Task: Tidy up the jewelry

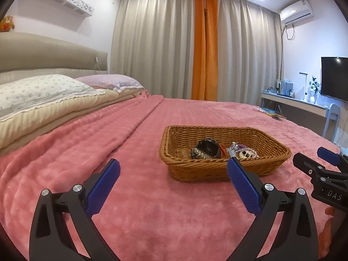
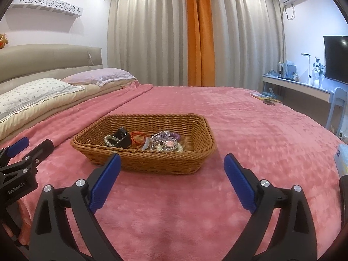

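Note:
A brown wicker basket (image 1: 280, 152) (image 2: 204, 128) sits on the pink bed blanket. It holds a pile of jewelry: a black watch (image 1: 206, 148) (image 2: 122, 138), a crystal bead bracelet (image 2: 111, 140), an orange cord (image 2: 138, 138), and pearl and purple pieces (image 1: 243, 152) (image 2: 167, 142). My left gripper (image 1: 174, 169) is open and empty, just short of the basket's near left side. My right gripper (image 2: 171, 165) is open and empty, in front of the basket's near rim. Each gripper shows at the edge of the other's view (image 1: 313, 158) (image 2: 30, 148).
The pink blanket (image 1: 152, 206) (image 2: 261, 130) covers the bed. Pillows (image 1: 43, 91) and a folded quilt lie at the left by the headboard. Small items (image 2: 268, 100) lie at the bed's far right edge. A desk, chair and TV (image 1: 335, 78) stand at right.

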Demonstrator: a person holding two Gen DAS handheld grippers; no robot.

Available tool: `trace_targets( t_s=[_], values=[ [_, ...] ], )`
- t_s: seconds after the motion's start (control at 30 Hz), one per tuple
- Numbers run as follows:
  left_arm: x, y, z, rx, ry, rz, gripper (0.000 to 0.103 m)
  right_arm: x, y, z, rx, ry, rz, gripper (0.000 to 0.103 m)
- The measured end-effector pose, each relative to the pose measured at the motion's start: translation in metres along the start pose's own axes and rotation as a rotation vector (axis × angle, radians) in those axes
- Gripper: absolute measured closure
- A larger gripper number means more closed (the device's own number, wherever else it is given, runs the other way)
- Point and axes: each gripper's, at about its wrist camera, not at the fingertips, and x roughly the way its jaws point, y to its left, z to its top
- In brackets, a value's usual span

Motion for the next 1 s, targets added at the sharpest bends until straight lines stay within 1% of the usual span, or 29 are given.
trace_targets(
  t_s=[0.53, 1.0],
  values=[
    [0.0026, -0.0047, -0.0002, 0.01, 0.031, -0.002, 0.008, 0.007, -0.0009, 0.0011, 0.016, 0.038, -0.015, 0.009],
    [0.0076, -0.0046, -0.0002, 0.002, 0.052, -0.009, 0.008, 0.0066, 0.0015, 0.0012, 0.008, 0.038, -0.022, 0.009]
  ],
)
